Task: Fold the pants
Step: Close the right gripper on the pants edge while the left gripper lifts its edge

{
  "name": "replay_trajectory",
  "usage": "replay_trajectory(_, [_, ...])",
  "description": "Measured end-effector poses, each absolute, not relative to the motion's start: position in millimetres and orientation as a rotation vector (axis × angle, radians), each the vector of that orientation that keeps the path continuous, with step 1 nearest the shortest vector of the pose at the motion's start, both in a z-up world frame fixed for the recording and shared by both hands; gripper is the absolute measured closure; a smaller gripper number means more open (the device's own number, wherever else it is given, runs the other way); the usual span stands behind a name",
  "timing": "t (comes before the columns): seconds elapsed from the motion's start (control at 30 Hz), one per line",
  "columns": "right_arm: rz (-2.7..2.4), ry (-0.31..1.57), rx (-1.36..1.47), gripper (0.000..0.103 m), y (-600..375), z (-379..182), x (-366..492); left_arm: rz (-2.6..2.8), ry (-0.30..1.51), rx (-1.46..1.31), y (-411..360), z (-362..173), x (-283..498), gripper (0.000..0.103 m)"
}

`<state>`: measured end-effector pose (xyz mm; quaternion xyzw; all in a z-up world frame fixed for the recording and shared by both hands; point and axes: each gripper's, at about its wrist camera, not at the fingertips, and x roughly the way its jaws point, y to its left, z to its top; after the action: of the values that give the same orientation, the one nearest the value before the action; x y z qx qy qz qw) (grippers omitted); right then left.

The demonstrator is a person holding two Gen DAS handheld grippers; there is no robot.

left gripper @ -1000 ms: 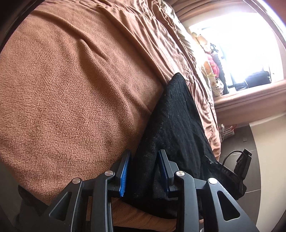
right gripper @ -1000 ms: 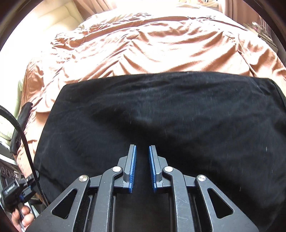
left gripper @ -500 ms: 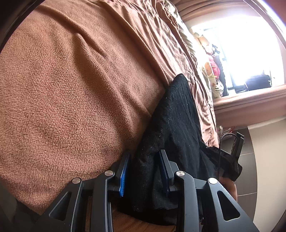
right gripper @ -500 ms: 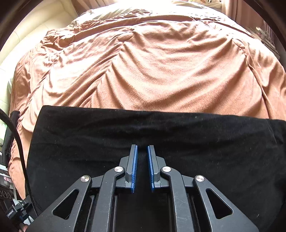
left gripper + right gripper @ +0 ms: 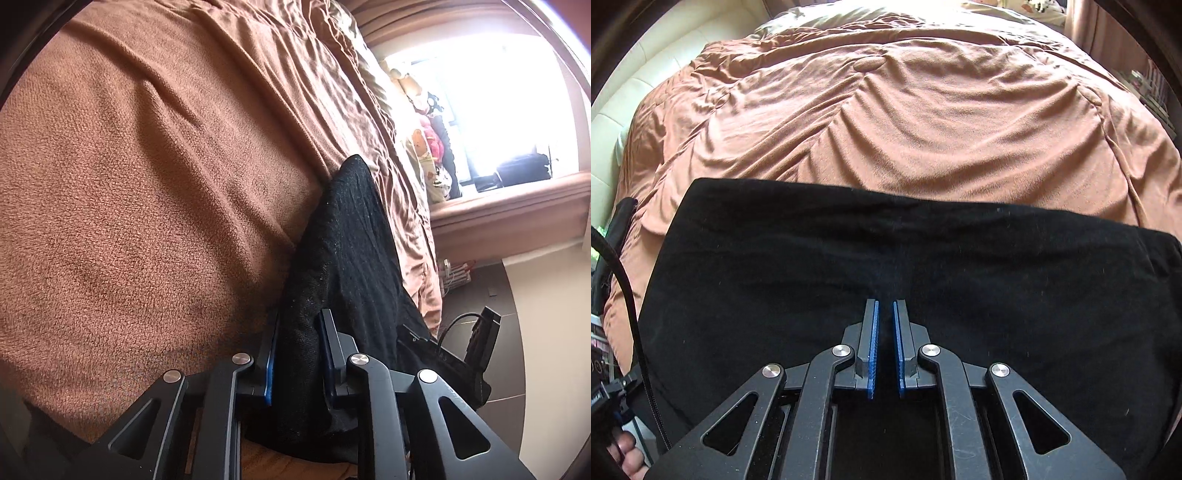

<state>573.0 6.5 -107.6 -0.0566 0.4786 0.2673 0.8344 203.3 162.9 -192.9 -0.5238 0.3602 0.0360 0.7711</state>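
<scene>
The black pants lie folded into a wide rectangle on the brown blanket of a bed. In the left wrist view the pants run edge-on away from me. My left gripper is shut on a thick fold of the pants at their near end. My right gripper hovers over the near middle of the pants, its blue pads a narrow gap apart with no cloth between them.
The other gripper and its cable show at the right of the left wrist view, over a dark tiled floor. A bright window with a ledge lies beyond the bed. A cream headboard stands at the far left.
The right gripper has pulled back and lifted a little over the pants, so more blanket shows. The left gripper keeps its hold on the fold and has barely moved.
</scene>
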Motion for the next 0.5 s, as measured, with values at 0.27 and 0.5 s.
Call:
replay_trajectory(0.27, [0.609,1.009,-0.095,0.097,-25,-112,522,0.045,0.742,-1.095,156,-166,202,0.087])
replay_trajectory(0.5, [0.628,0.999,-0.015,0.097,-57,-114,487,-0.019,0.703,-1.026,140,-125,215,0.088])
